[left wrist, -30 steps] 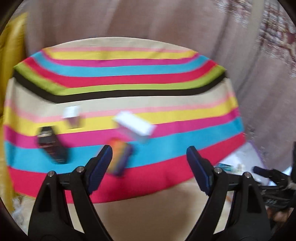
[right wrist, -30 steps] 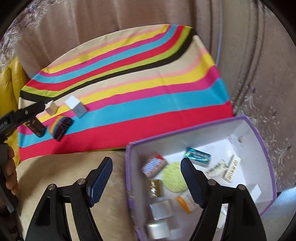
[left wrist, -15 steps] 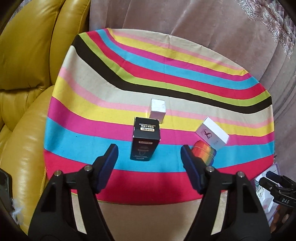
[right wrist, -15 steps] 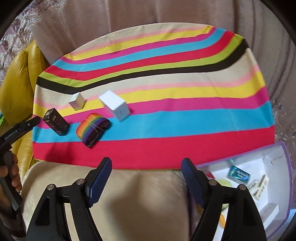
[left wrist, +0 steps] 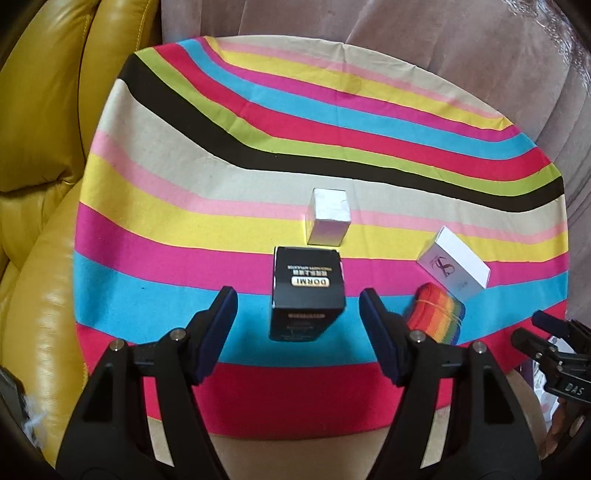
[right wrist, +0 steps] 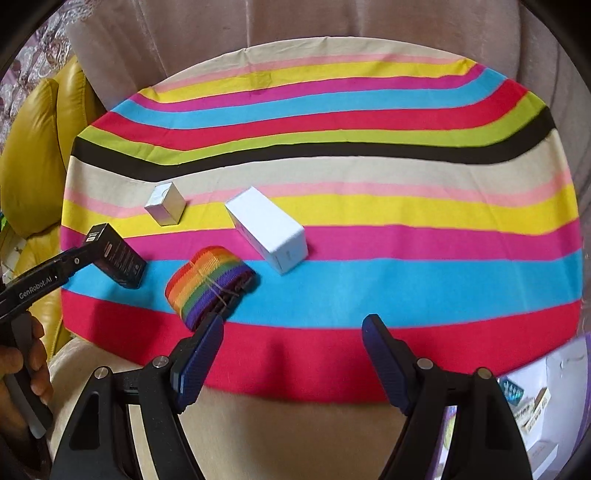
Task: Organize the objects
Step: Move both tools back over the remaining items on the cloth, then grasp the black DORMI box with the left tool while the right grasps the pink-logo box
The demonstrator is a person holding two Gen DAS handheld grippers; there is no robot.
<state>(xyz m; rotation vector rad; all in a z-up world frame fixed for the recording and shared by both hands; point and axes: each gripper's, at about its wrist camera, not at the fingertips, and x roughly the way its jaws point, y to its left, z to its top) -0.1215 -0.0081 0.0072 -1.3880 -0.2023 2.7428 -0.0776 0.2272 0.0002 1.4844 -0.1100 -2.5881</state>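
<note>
A black DORMI box lies on the striped cloth, between and just beyond my open, empty left gripper. It also shows in the right wrist view. Behind it stands a small silver box. A white box and a rainbow strap roll lie to the right. My right gripper is open and empty above the cloth's red front edge, its left finger close to the roll.
A yellow leather seat borders the cloth on the left. A purple-rimmed white box holding several small items sits at the lower right. Beige drapery hangs behind. The beige cushion lies in front.
My left gripper has closed in on the black box, which now lies between the fingertips. My right gripper has swung left and forward, so the storage box has slid to the frame's edge.
</note>
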